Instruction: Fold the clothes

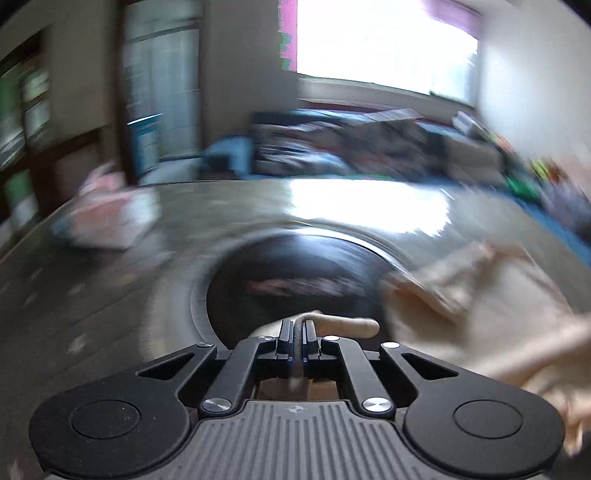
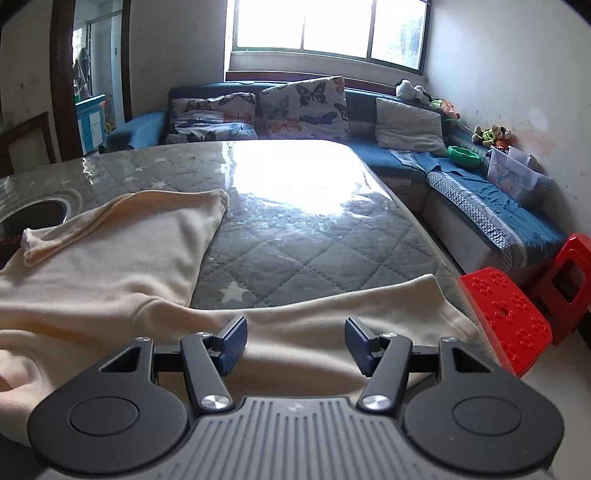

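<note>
Sweater (image 2: 110,266) is lying spread over the counter (image 2: 295,229); left tool (image 1: 298,332) is pinching a cream fold, right tool (image 2: 295,345) is hovering spread above the hem. Fast swinging is risking bunching.

cream garment (image 2: 110,258), grey star-quilted table (image 2: 295,240)

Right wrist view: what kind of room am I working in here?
Most likely a home living room: a blue corner sofa with butterfly cushions under a window, and a quilt-covered table with the cream garment.
</note>
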Motion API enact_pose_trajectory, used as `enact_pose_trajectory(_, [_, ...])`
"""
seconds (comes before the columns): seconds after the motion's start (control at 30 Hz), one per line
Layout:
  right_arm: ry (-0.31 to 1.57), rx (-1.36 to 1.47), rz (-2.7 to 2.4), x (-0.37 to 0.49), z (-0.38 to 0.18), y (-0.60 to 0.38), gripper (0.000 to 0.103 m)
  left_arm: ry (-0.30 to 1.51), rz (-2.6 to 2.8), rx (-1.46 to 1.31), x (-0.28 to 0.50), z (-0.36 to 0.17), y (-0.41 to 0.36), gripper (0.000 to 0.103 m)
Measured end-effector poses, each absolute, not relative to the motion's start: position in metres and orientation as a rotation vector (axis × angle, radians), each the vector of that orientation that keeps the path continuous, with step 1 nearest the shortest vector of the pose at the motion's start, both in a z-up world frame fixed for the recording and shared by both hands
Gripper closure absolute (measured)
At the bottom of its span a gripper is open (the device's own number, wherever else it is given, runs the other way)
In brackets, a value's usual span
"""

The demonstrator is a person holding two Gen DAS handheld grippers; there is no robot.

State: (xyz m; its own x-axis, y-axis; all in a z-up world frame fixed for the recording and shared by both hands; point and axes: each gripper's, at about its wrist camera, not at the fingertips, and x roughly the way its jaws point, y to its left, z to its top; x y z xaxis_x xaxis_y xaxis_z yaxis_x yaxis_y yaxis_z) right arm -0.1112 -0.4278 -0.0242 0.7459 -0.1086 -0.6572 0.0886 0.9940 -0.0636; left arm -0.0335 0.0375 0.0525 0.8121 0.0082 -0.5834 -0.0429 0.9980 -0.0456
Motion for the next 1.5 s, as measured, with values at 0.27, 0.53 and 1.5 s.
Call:
enact_pose_trajectory(0.27, [0.741, -0.051, -0.113, -0.112, -0.028, -0.429, 0.043, 0.64, 0.261, -0.244, -0.059, 0.039, 0.109, 0.095])
enact_pose_trajectory(0.53, [0.716, -0.093, -0.006, -0.117, -0.009, -0.407, 0.043, 0.665, 0.261, -0.223, -0.061, 0.041, 0.113, 0.09])
enact_pose_trajectory(1.5, [0.832, -0.284, 0.567, -0.151, -0.013, -0.292, 0.091, 0.699, 0.032, -0.027, -0.024, 0.045, 0.062, 0.086])
